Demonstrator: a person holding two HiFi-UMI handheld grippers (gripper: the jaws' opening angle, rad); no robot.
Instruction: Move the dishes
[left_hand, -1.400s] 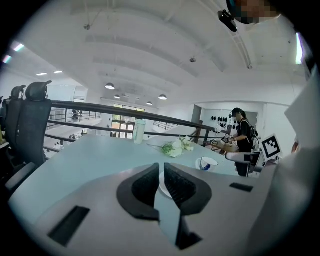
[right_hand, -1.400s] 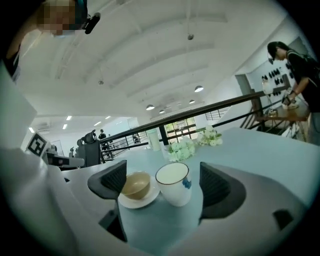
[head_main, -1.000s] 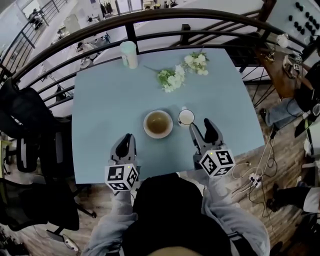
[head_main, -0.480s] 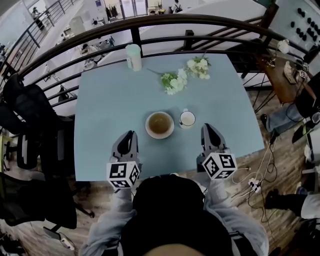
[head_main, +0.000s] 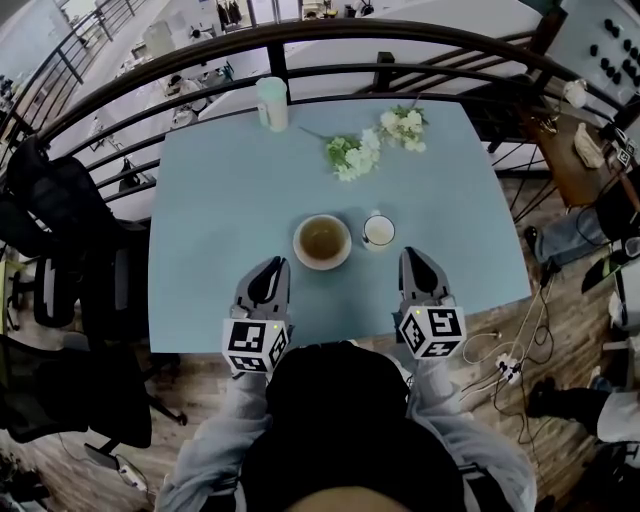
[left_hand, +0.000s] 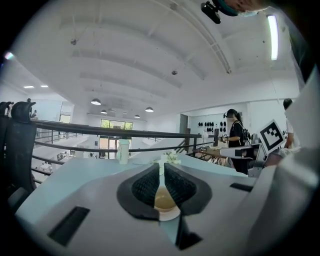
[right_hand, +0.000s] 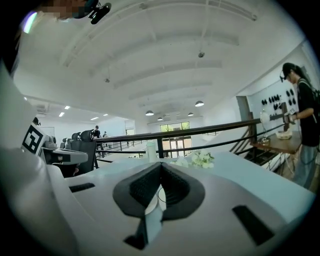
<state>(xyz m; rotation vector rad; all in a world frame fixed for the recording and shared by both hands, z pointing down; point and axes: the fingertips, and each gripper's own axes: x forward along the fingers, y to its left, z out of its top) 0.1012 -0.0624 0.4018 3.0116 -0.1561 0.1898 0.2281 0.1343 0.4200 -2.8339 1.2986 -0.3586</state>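
Note:
On the light blue table (head_main: 215, 200) a white bowl (head_main: 322, 241) of brownish liquid stands beside a small white cup (head_main: 379, 231). My left gripper (head_main: 272, 268) hovers just short of the bowl, to its near left, jaws shut and empty. In the left gripper view that gripper (left_hand: 161, 168) points at the bowl (left_hand: 165, 202), which shows through the slit between the pads. My right gripper (head_main: 413, 258) sits just short of the cup, to its near right, shut with nothing in it. In its own view the right gripper (right_hand: 161, 168) has its pads together.
A pale tumbler (head_main: 271, 103) stands at the table's far edge, with two bunches of white flowers (head_main: 350, 155) to its right. A dark railing (head_main: 330, 70) curves behind the table. A black chair (head_main: 60, 230) stands at the left, and cables (head_main: 510, 355) lie on the floor at the right.
The right gripper's jaws stood apart a second ago and are now shut on nothing. The left gripper has moved a little forward and right, toward the bowl.

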